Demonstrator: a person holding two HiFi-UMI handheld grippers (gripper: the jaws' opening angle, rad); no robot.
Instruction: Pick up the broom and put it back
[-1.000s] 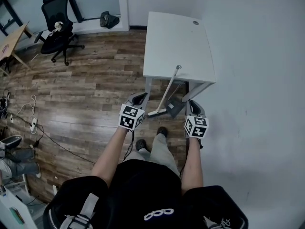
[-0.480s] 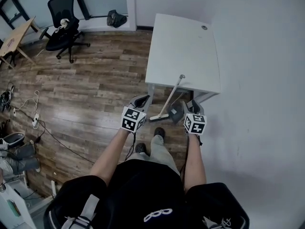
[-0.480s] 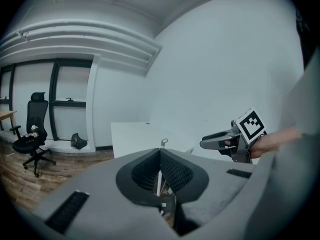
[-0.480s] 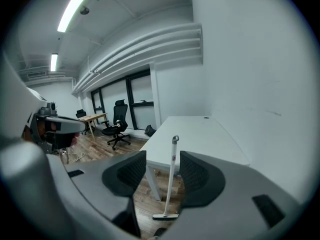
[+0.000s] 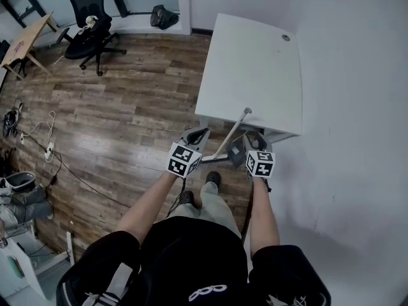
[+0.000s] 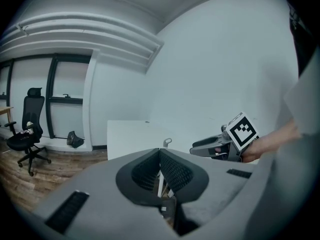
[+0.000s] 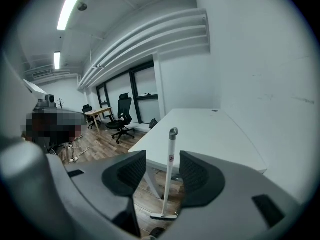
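Observation:
The broom (image 5: 229, 136) has a white handle and stands on the wood floor, leaning against the near edge of the white table (image 5: 255, 62). A dark dustpan (image 5: 237, 150) sits next to its head. My left gripper (image 5: 203, 132) is shut and empty, just left of the broom head. My right gripper (image 5: 254, 137) is open, just right of the handle; its jaws have just been opening and hold nothing. In the right gripper view the broom (image 7: 170, 169) shows through the gap, still beyond the open right gripper (image 7: 162, 171). The left gripper (image 6: 160, 152) has its pads meeting.
A white wall (image 5: 357, 107) runs along the right of the table. A black office chair (image 5: 92, 27), a wooden desk (image 5: 25, 40) and a black bag (image 5: 164, 18) stand at the far left. Cables and a power strip (image 5: 50, 150) lie on the floor. My shoes (image 5: 213, 178) are just behind the broom head.
Both grippers have moved forward and down toward the broom and the table edge. The right one now sits close beside the handle. The broom has not moved.

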